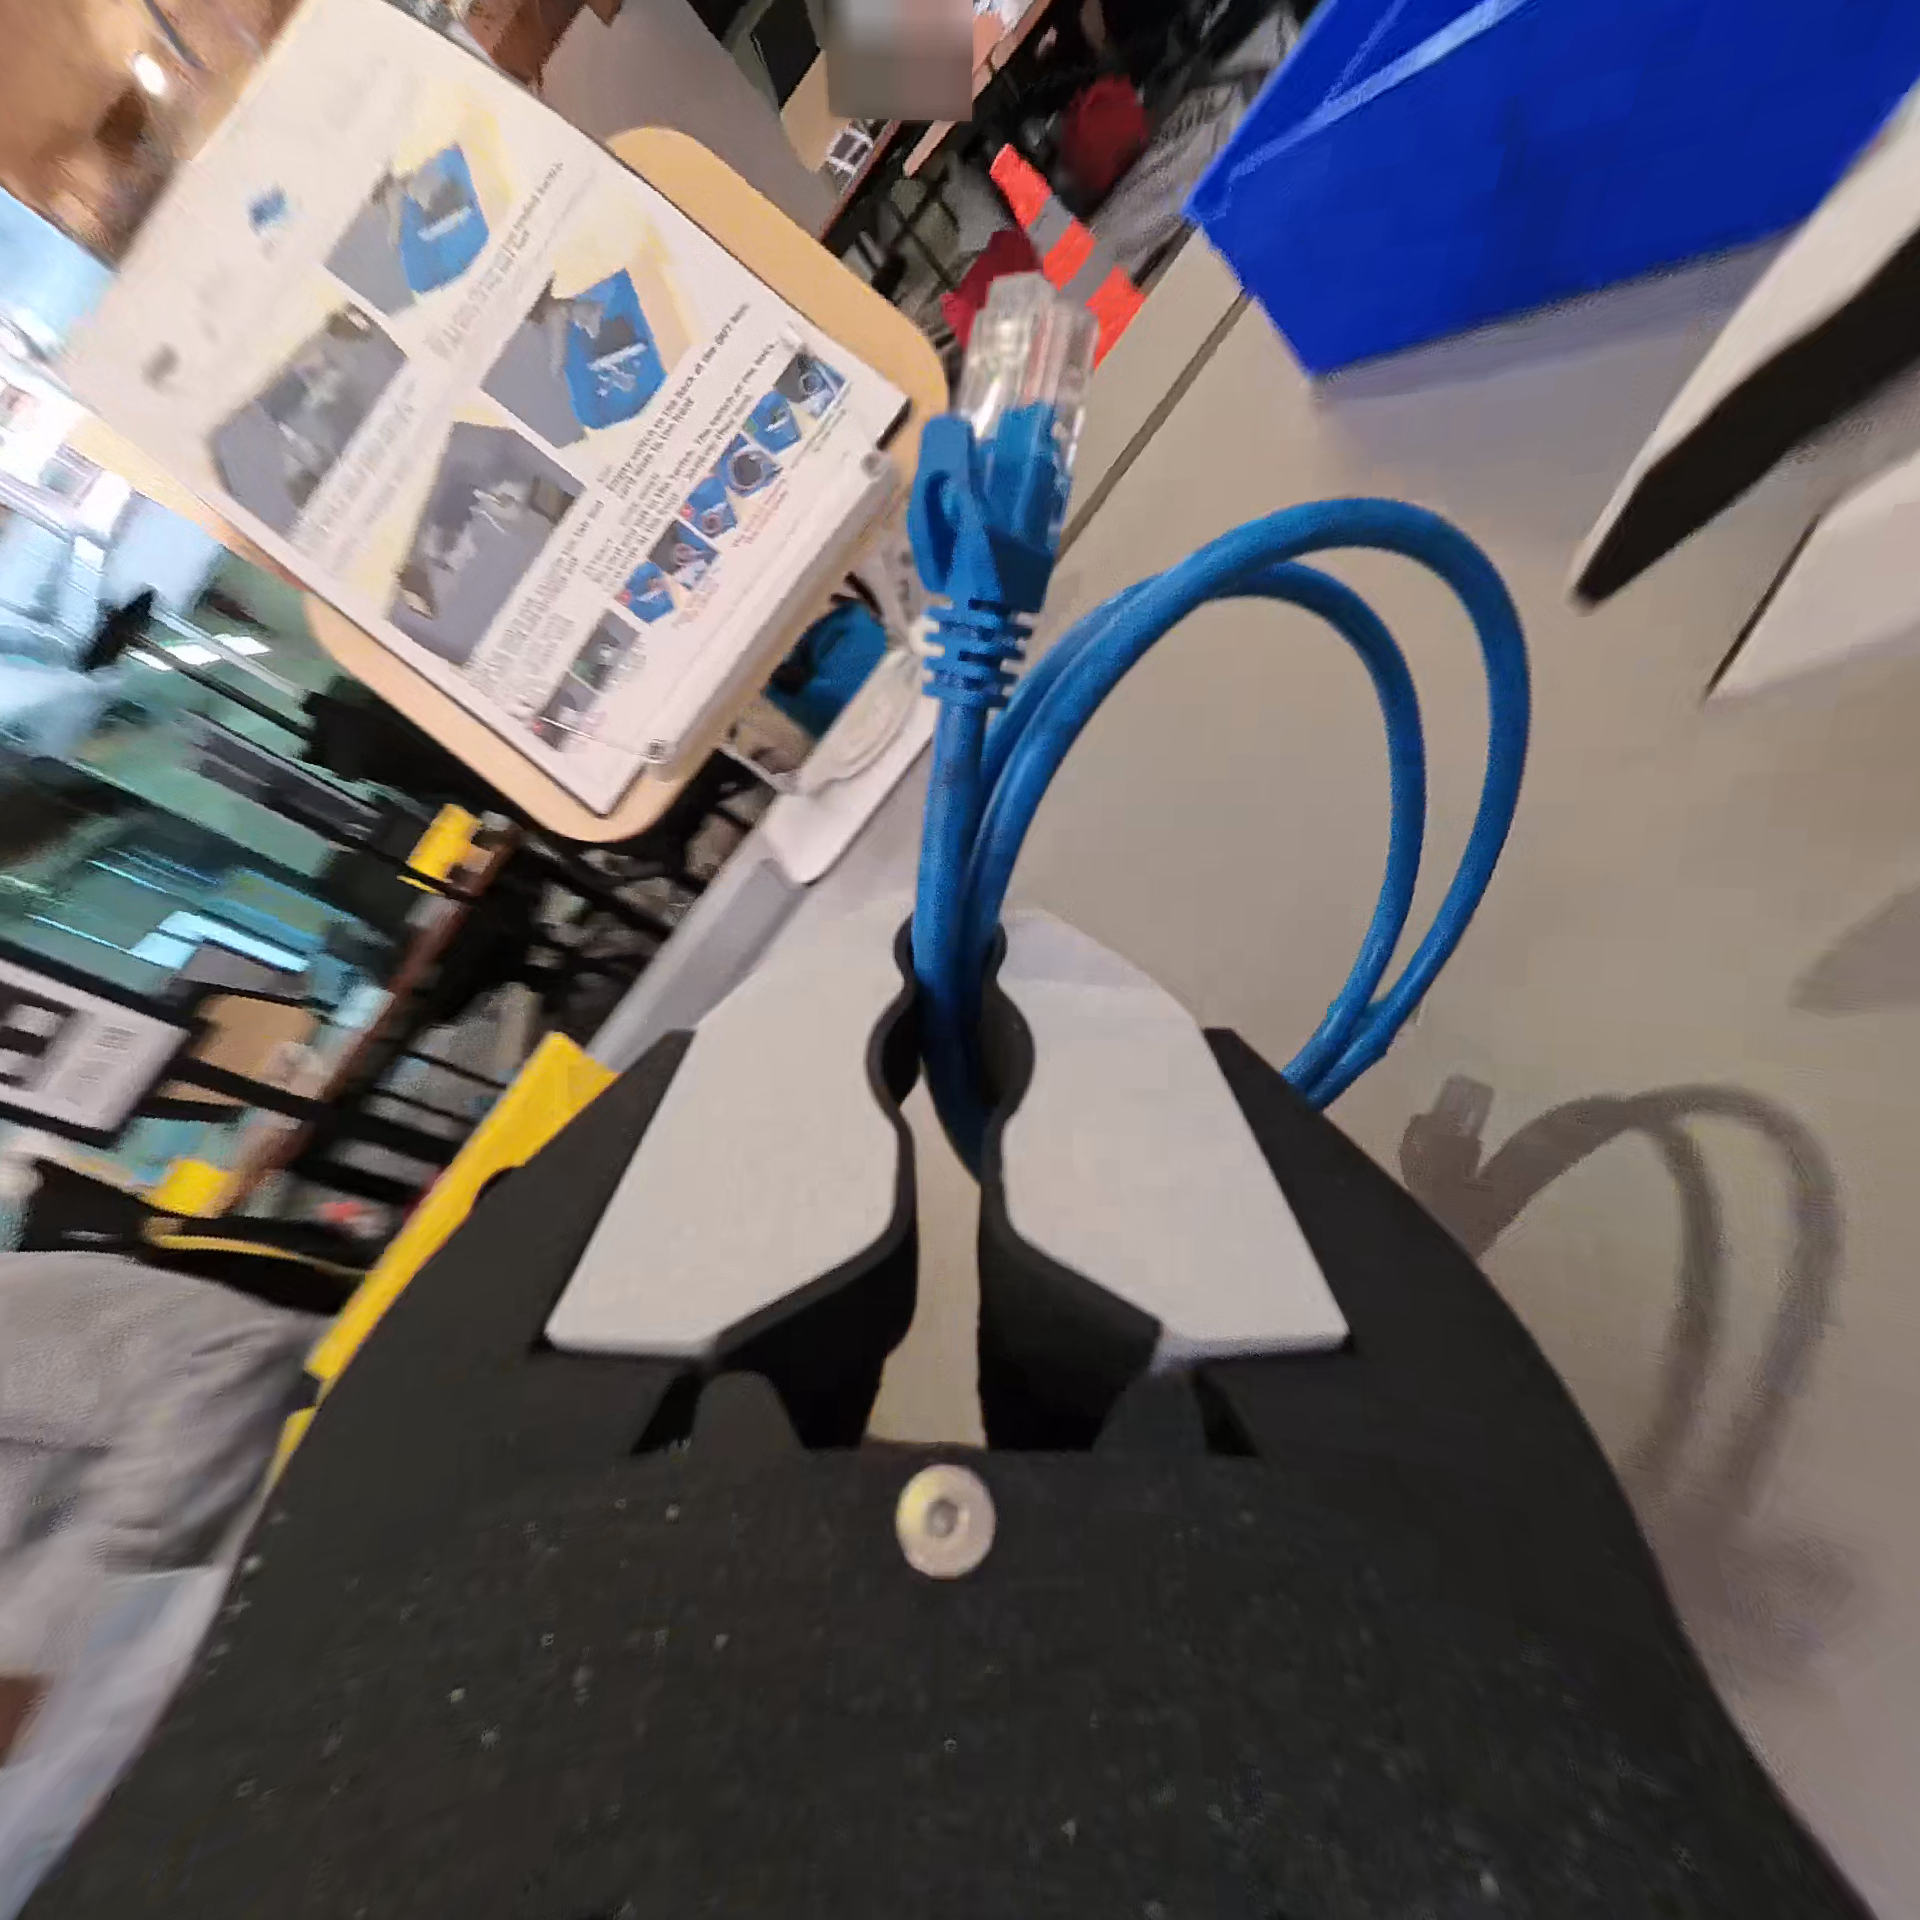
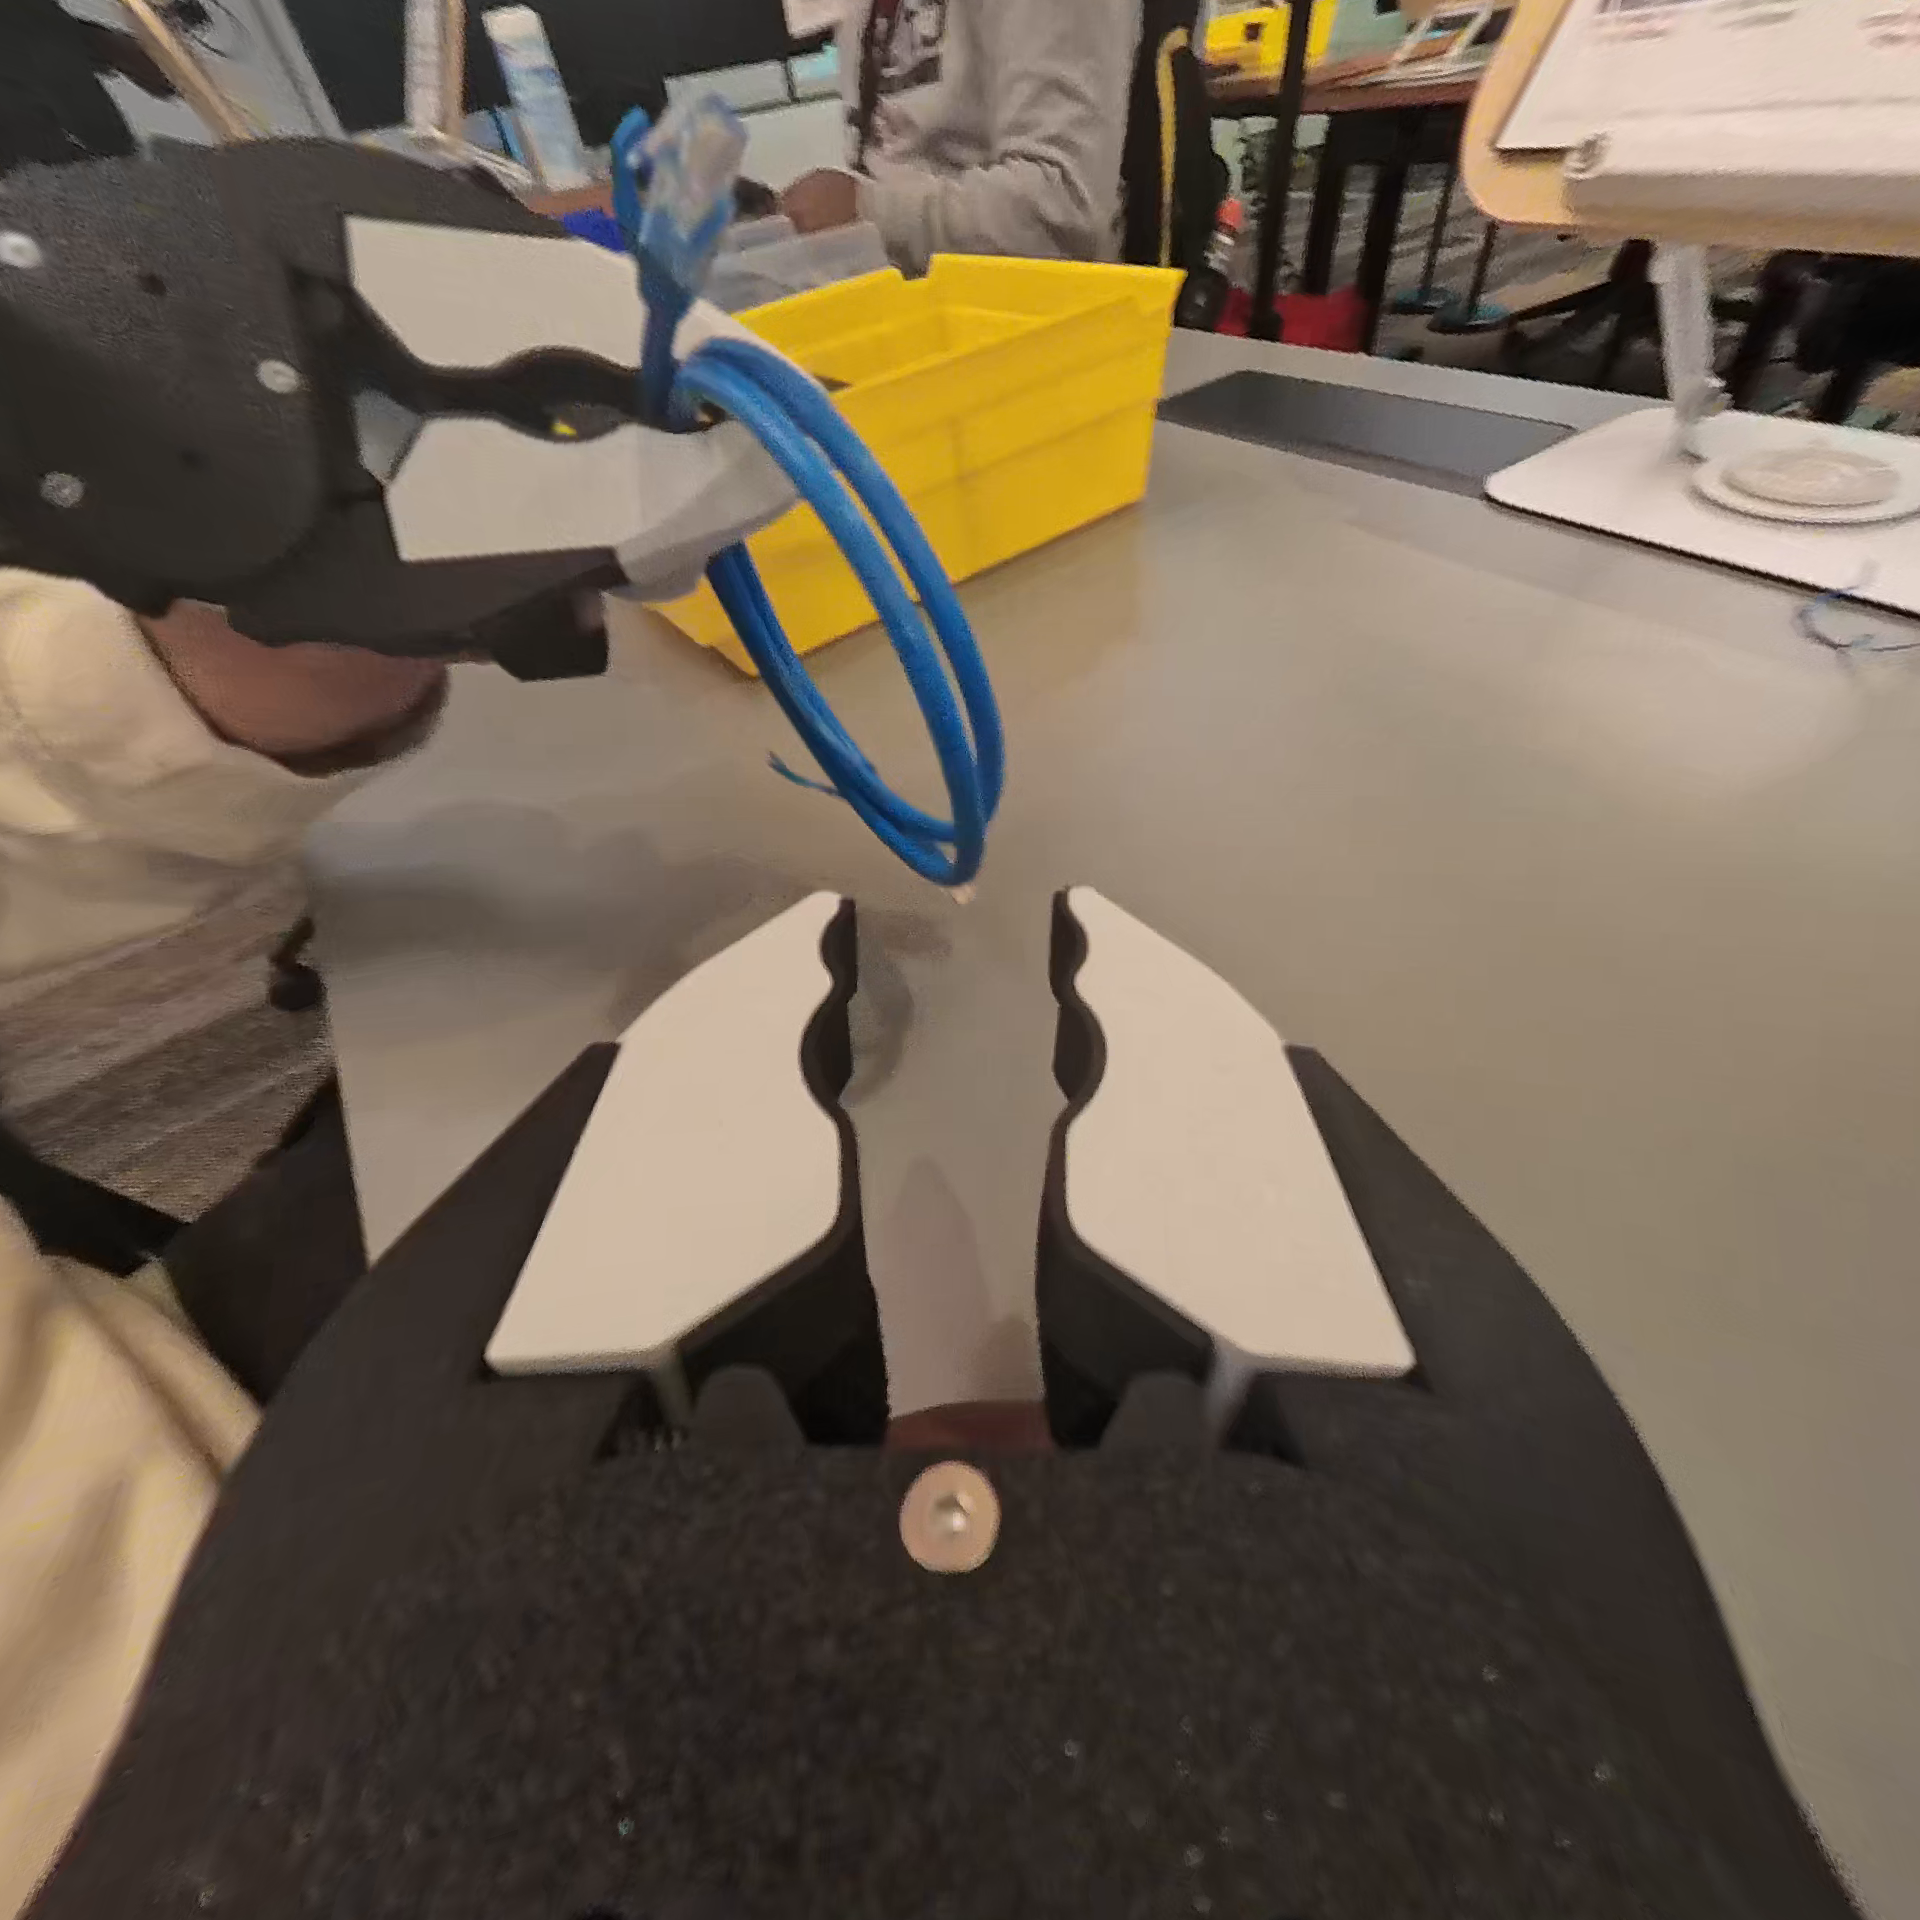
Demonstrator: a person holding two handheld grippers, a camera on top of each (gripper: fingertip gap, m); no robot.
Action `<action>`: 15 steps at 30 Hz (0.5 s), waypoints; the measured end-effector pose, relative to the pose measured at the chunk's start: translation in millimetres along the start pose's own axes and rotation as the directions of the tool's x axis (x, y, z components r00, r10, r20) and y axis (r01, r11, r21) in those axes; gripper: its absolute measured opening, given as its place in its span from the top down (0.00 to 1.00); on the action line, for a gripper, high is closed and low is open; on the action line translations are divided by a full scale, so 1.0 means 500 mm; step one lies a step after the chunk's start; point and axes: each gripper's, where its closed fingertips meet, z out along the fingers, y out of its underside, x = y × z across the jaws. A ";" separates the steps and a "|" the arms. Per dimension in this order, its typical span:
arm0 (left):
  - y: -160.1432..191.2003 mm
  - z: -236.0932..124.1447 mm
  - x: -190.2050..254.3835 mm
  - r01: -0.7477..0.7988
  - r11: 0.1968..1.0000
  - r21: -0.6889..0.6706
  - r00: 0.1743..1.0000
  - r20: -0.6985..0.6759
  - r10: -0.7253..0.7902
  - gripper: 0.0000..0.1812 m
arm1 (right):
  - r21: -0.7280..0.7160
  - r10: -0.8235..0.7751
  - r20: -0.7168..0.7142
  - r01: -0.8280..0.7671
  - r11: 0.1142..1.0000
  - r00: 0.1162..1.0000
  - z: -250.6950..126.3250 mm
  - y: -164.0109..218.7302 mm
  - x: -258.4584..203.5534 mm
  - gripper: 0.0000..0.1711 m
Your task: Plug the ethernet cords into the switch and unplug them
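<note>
My left gripper is shut on a coiled blue ethernet cord, held above the grey table. The cord's clear plug sticks out past the fingertips and the loops hang to the right. In the right wrist view the left gripper shows at upper left with the same cord and its plug pointing up. My right gripper is open and empty, low over the table, just below the hanging loops. No switch is visible in either view.
A yellow divided bin stands on the grey table behind the cord. A white stand base with a clipboard of printed sheets sits at right. A blue bin is beyond. A person in a grey top stands behind the table.
</note>
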 end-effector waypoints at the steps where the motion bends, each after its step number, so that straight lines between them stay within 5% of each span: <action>1: -0.007 -0.003 0.004 0.075 0.997 0.011 0.997 -0.026 -0.075 0.97 | 0.009 0.012 0.019 -0.012 1.000 1.000 0.004 -0.003 -0.009 0.78; 4: -0.027 -0.010 0.010 0.320 0.947 0.031 0.942 -0.113 -0.315 0.97 | 0.043 0.032 0.058 -0.035 0.998 0.998 0.013 -0.013 -0.022 0.77; 8: -0.023 -0.008 0.026 0.603 0.797 -0.026 0.773 -0.228 -0.592 0.97 | 0.076 0.090 0.144 -0.102 0.992 0.985 0.013 -0.032 -0.041 0.80; 11: -0.016 -0.003 0.045 0.691 0.719 -0.072 0.674 -0.295 -0.678 0.97 | 0.094 0.137 0.186 -0.156 0.983 0.973 0.011 -0.042 -0.047 0.94; 15: -0.005 0.003 0.070 0.647 0.750 -0.134 0.684 -0.332 -0.649 0.95 | 0.018 0.309 0.239 -0.322 0.946 0.921 0.005 -0.033 -0.032 0.96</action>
